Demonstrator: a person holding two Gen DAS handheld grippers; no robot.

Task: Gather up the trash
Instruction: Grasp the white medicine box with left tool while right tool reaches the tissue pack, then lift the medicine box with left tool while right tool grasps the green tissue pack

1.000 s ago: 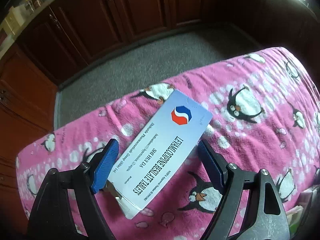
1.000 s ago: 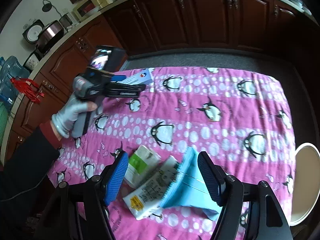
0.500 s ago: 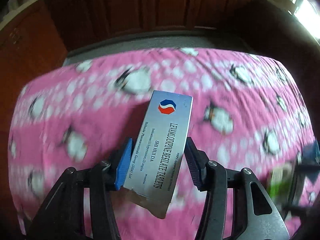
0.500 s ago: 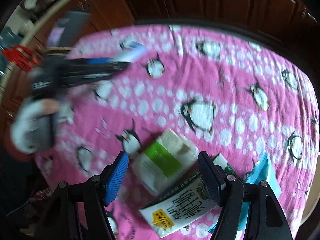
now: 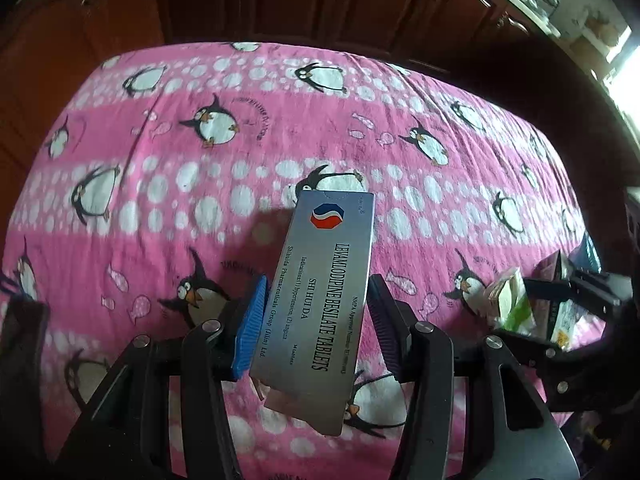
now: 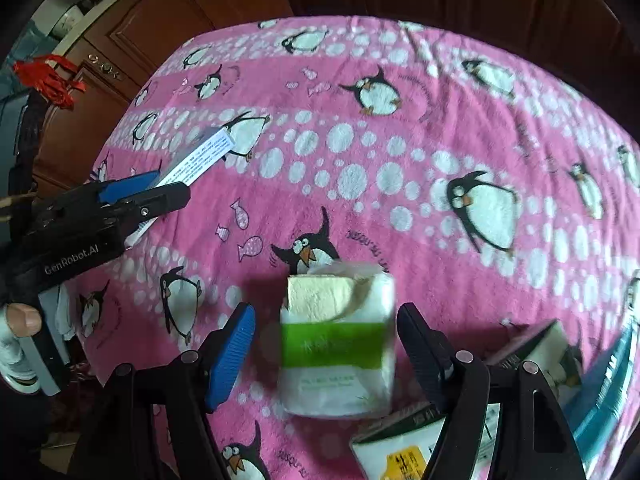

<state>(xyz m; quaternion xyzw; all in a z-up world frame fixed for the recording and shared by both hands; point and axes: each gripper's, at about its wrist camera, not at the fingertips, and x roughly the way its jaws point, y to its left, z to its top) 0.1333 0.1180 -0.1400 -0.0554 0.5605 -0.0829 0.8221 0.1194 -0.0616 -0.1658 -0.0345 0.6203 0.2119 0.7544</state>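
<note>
Above the pink penguin cloth (image 5: 280, 128), the left gripper (image 5: 316, 320) clamps the silver tablet box (image 5: 328, 284), while the right gripper (image 6: 324, 348) hangs unclenched astride the green-banded tissue pack (image 6: 338, 344) lying on that cloth.

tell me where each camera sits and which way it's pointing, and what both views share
Left wrist: sits on the left gripper, looking steeply down at the pink penguin cloth; its two fingers clamp a silver tablet box.
Right wrist: sits on the right gripper, looking down at a green and white tissue pack between its open fingers; a gloved hand shows at the left edge.
Shared: both show the cloth, the box, the tissue pack, and each other's gripper.
</note>
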